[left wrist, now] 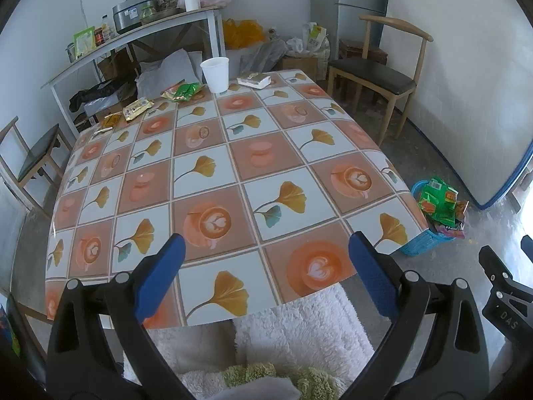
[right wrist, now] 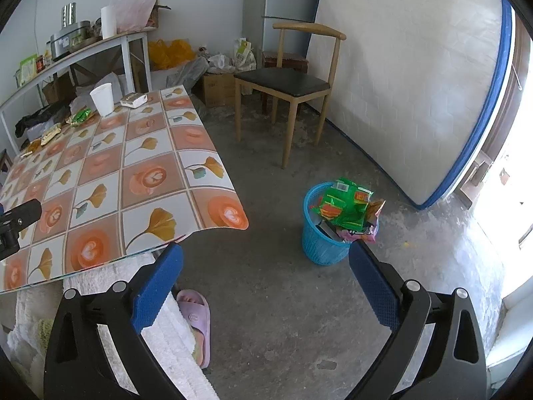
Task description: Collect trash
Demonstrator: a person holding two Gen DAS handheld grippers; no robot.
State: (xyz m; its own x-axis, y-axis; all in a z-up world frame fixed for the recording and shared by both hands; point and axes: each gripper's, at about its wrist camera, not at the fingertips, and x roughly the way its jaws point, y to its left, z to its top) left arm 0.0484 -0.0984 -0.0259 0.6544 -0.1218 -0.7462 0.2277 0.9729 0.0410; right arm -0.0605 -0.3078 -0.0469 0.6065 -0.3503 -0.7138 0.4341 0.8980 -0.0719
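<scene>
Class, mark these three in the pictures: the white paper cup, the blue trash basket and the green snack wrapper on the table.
white paper cup (left wrist: 216, 75): left wrist view, side wall.
blue trash basket (right wrist: 318, 243): right wrist view, outer mesh wall.
green snack wrapper (left wrist: 186, 91): left wrist view, middle of the top face.

daylight from right — doorway (right wrist: 513, 173) blown out | soft shadows | sharp focus | fisheye bending, dark corners

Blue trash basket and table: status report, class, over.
Left tool open, empty; right tool open, empty. Blue basket heaped with wrappers. Wrappers and paper cup remain at table's far edge. Nothing blocking.
</scene>
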